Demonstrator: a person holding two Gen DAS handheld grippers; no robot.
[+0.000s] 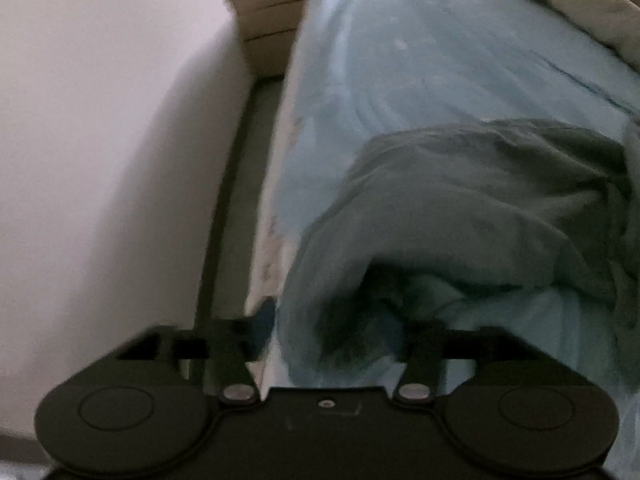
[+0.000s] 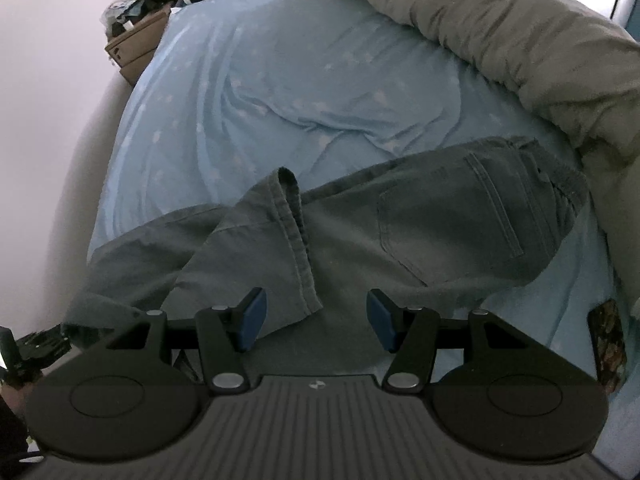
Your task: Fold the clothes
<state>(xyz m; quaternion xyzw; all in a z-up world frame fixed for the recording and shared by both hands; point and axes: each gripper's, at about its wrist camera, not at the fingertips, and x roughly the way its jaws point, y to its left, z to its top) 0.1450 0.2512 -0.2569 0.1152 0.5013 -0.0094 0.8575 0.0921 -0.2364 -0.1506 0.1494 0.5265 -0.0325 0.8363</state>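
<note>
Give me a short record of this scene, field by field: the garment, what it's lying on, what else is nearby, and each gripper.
garment: grey-green trousers, back pocket up, one leg folded over with its hem on top
surface: bed with light blue sheet
nearby: grey duvet bunched at the right; cardboard box beside the bed
right gripper: open, above the trousers, nothing held
left gripper: open, blurred view, nothing held
</note>
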